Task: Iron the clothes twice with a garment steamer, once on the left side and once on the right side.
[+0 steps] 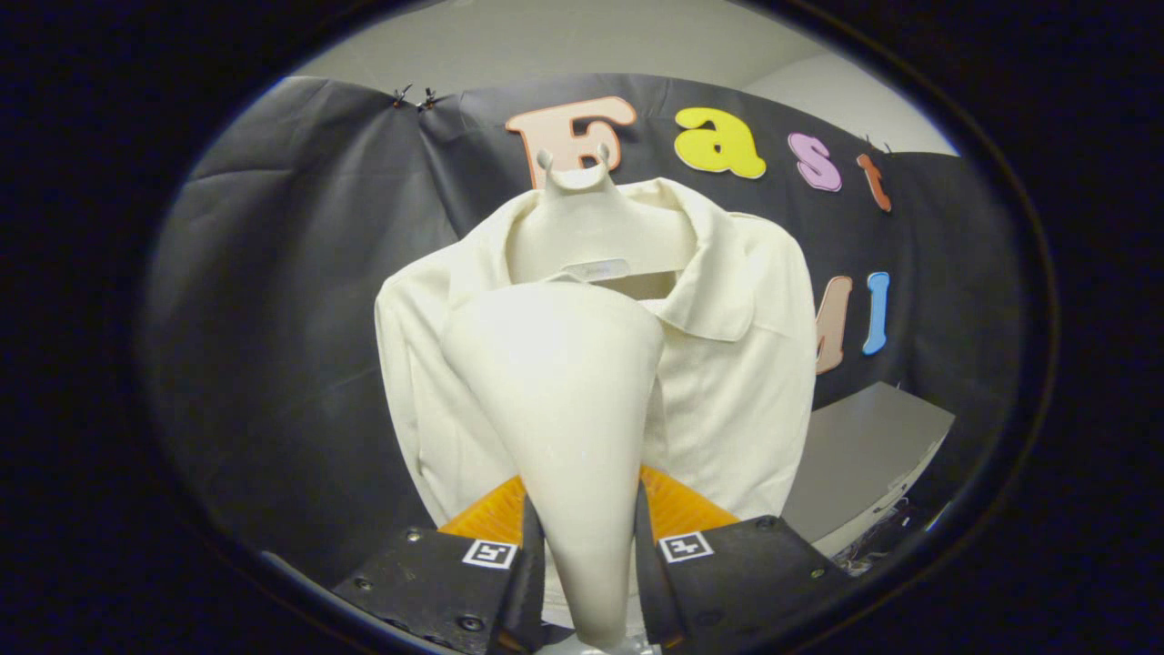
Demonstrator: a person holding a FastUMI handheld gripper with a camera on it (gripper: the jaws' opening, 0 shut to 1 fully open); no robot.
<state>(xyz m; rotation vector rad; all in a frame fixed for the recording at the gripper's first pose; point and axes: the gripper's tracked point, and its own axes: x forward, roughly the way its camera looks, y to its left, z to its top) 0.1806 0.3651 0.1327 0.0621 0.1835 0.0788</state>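
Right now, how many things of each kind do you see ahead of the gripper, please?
Garment steamer, held between the fingers of the gripper: 1
Cream collared shirt, hanging just beyond the steamer: 1
Hanger carrying the shirt: 1
Grey box, beside the shirt: 1
Total: 4

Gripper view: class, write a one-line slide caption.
Claw shut on cream garment steamer, its head facing the white shirt hanging on the hanger.
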